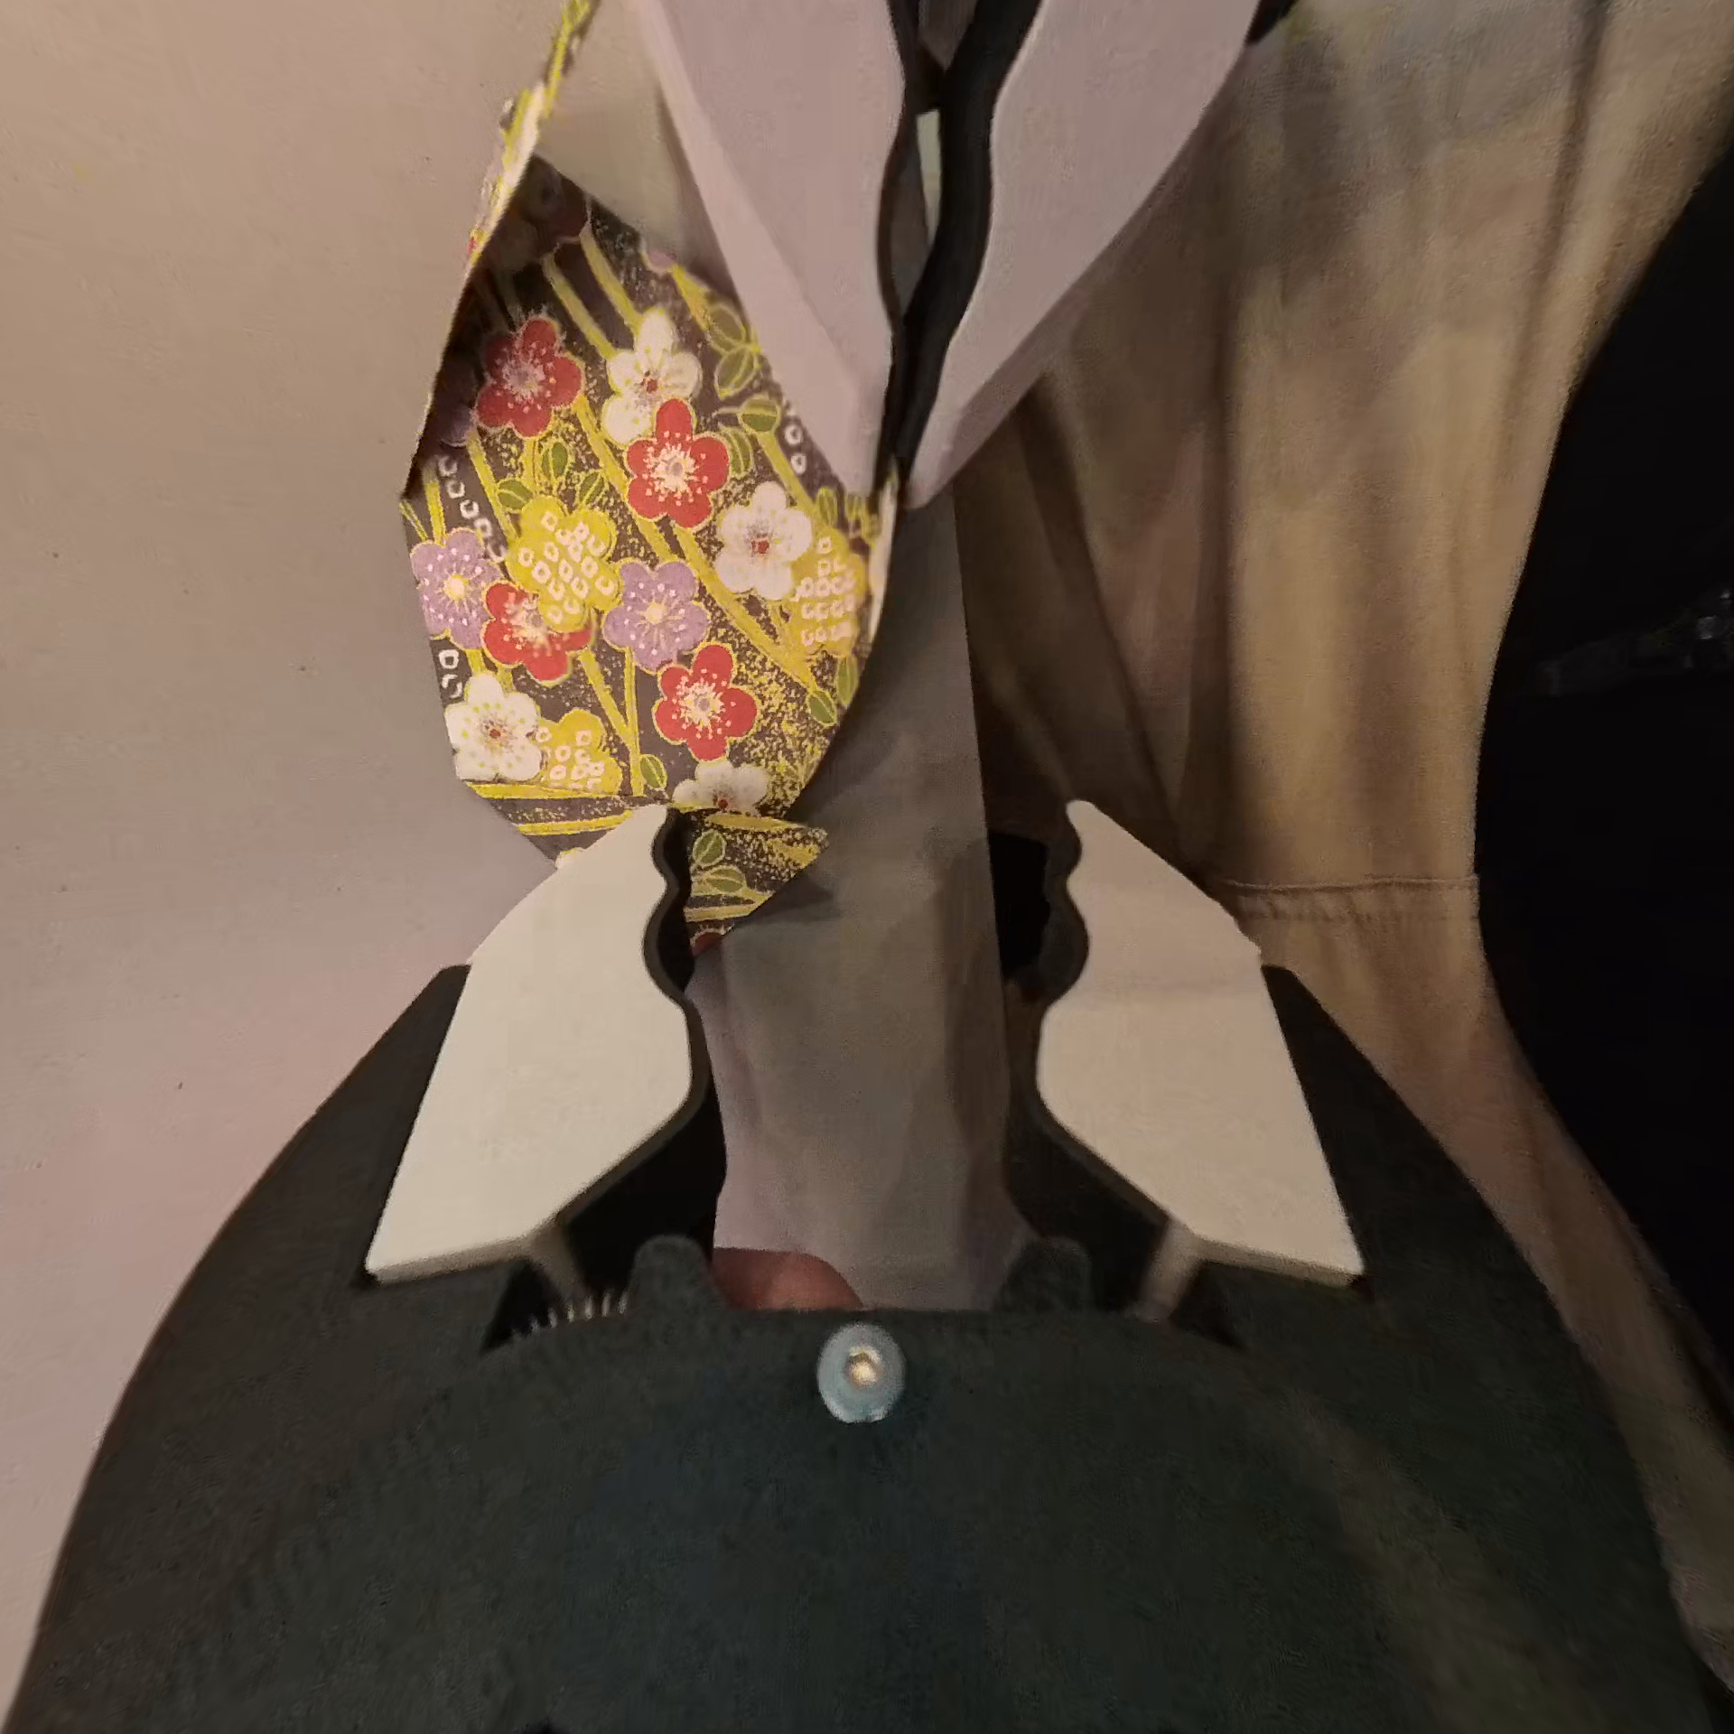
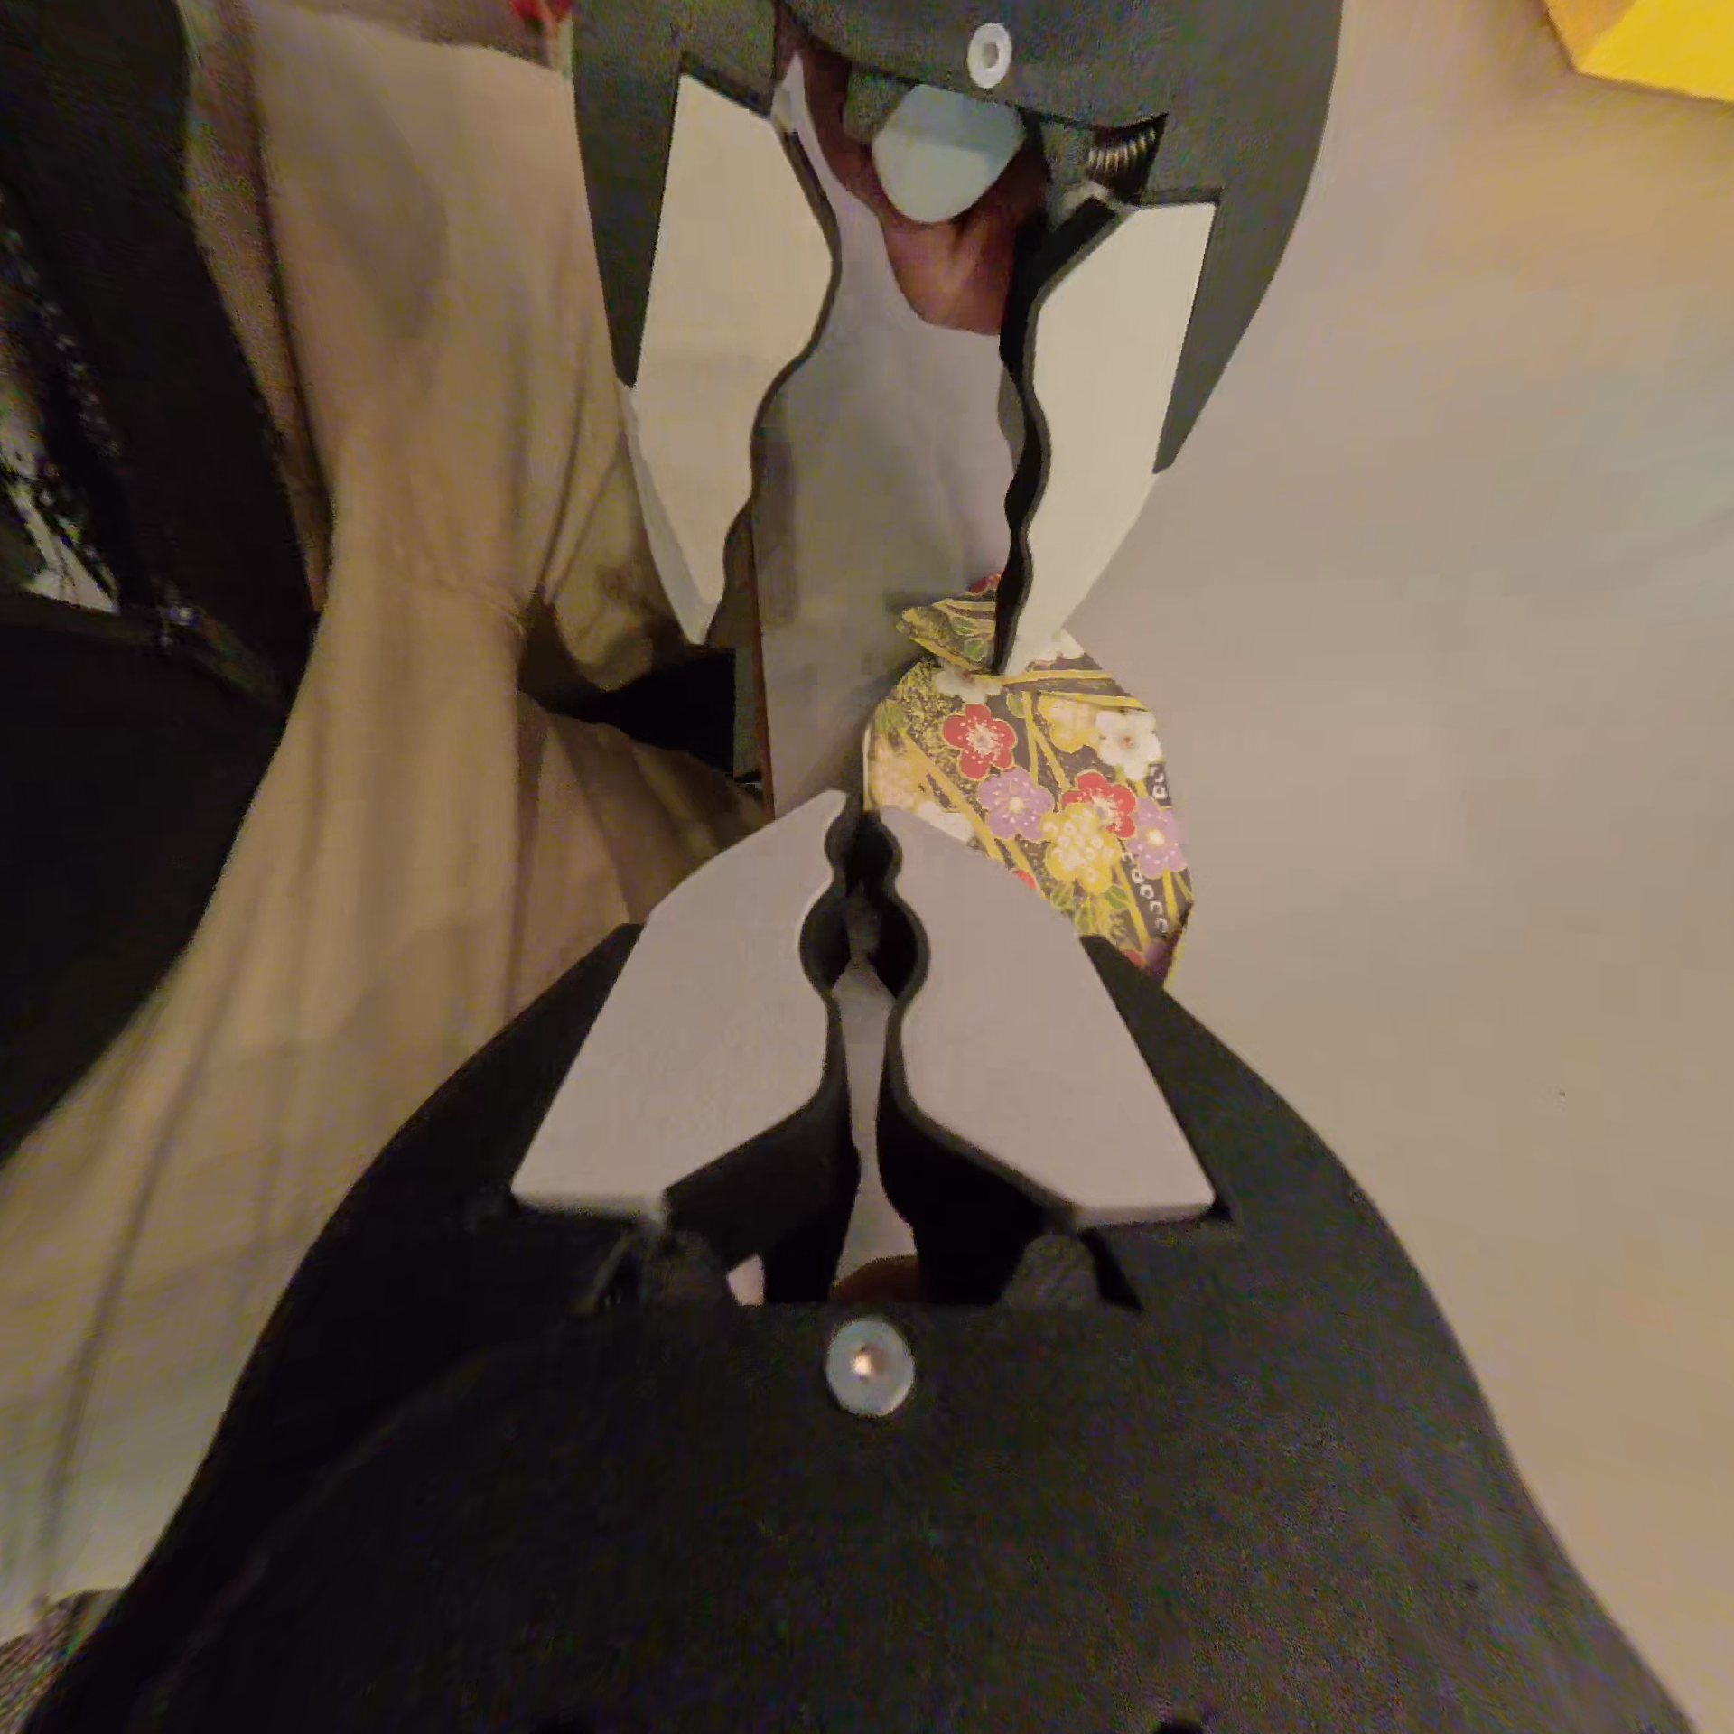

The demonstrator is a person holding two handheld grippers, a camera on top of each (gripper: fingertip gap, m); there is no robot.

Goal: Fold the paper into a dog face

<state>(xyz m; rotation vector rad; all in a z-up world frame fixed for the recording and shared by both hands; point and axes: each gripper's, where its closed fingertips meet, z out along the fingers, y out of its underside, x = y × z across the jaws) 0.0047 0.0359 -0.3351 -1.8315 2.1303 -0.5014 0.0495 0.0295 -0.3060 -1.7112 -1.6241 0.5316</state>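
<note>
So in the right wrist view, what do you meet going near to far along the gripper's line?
Right gripper, shut → floral paper → left gripper, open, one fingertip on the paper's far corner.

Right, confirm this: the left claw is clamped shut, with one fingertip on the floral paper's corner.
Not quite. The left claw is open, its two fingers wide apart. One fingertip does sit on the corner of the floral paper. The left wrist view shows it.

**A pale table, one folded sheet**

The cream-white table (image 2: pixel 1454 844) is plain and smooth. The floral paper (image 2: pixel 1060 807), partly folded, lies on it close to the near edge. Off at a far corner sits something yellow (image 2: pixel 1661 38), only partly visible.
</note>
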